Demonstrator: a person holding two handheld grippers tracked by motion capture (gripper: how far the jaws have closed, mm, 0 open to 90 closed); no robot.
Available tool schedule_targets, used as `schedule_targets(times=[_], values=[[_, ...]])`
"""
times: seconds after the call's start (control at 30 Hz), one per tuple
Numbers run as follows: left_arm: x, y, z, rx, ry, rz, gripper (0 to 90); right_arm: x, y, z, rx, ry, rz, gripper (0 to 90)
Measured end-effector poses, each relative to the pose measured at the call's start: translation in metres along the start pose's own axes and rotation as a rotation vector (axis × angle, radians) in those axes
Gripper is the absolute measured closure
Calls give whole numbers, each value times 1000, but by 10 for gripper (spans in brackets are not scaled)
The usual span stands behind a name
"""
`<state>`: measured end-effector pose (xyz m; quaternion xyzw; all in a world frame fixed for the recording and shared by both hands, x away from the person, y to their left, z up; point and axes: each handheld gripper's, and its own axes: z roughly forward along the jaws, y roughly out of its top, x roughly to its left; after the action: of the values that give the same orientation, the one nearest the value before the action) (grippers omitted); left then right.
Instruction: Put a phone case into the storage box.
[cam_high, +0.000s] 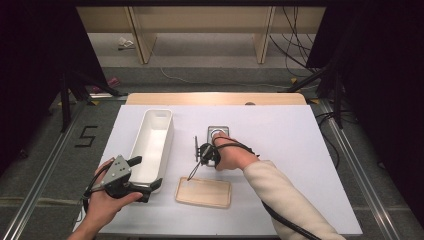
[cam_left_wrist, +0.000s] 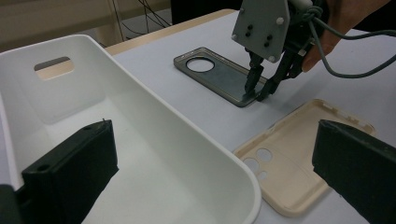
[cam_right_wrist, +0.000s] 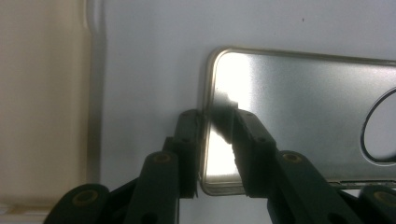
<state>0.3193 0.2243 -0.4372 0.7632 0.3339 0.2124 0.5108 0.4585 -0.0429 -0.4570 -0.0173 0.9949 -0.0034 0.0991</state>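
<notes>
grey see-through phone case (cam_left_wrist: 223, 74) lying flat on the white table (cam_high: 280, 135), open side up, between the white bin (cam_high: 152, 142) and the table's right half, with the beige case (cam_high: 204, 192) just nearer the person. right gripper (cam_left_wrist: 258, 92) is down on its short end, the one away from the camera hole. from the right gripper view one jaw sits outside the rim and the other inside on the case floor, so they straddle the end wall; the gap is narrow but i can't tell for sure if the pads are really pinching it yet, looks like they're just about touching

handling guess: it's a thin shell, so super light, weight is no issue. looks like soft flexy plastic or tpu, glossy, so probably a bit slippery and it'll droop or twist if you lift it by one end. not fragile, though the thin strip round the camera cutout is the weak spot, wouldn't grab there. the raised rim is really the only thing to take hold of since the back lies flush on the table, and the middle of the short end seems a fair choice. squeeze firm, lift slow

left gripper (cam_high: 120, 177) is parked over the near end of the bin, jaws wide apart with nothing in them
</notes>
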Motion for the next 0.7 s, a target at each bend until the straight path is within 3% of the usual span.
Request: schedule_targets(times=[0.13,0.7], values=[[0,0,0,0,-2,-1,0,1,1,-1,20,16,-4,769],[0,0,0,2,-5,1,0,1,4,-2,20,29,-10,855]])
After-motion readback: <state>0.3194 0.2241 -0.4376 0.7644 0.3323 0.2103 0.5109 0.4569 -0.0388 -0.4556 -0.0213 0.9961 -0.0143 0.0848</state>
